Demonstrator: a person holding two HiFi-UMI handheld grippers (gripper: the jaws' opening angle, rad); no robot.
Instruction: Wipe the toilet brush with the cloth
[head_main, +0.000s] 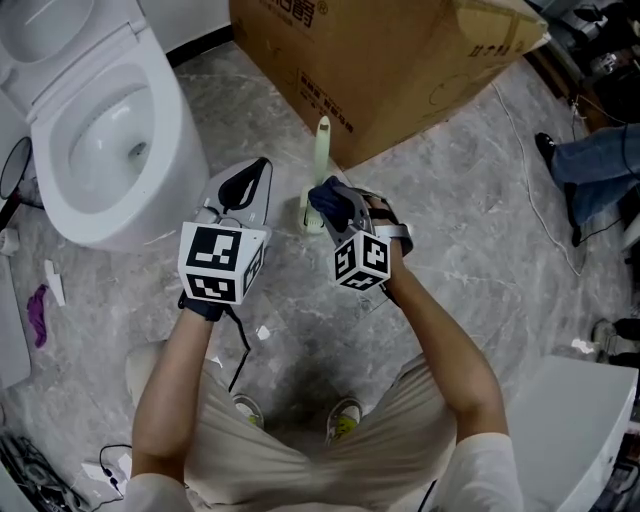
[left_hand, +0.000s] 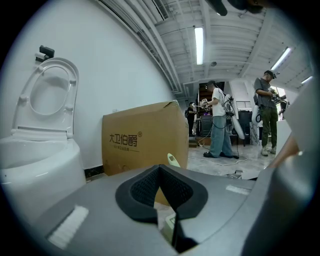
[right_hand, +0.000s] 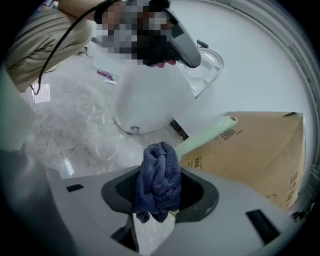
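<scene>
We judge this to be the start of the wiping step: the cloth is in hand and brought up to the brush, but we cannot tell whether it touches yet. The right gripper (right_hand: 160, 196) has its jaws clamped on a bunched dark blue cloth (right_hand: 159, 181), which bulges out past the pads. The toilet brush (head_main: 322, 150) stands upright on the marble floor (head_main: 470, 230), its pale green handle rising in front of the cardboard box (head_main: 400, 60), to the right of the toilet (head_main: 150, 160). In the head view the cloth (head_main: 330, 197) sits just right of the handle's lower end; in the right gripper view the handle (right_hand: 206, 136) runs out from behind the cloth towards the box. The left gripper (left_hand: 160, 172) has its jaws together with nothing between them, and hovers just left of the brush. Next, we think, the cloth must be pressed onto the handle and drawn along it. Since the brush stands free it may tip, so the left gripper would have to open and steady it.
</scene>
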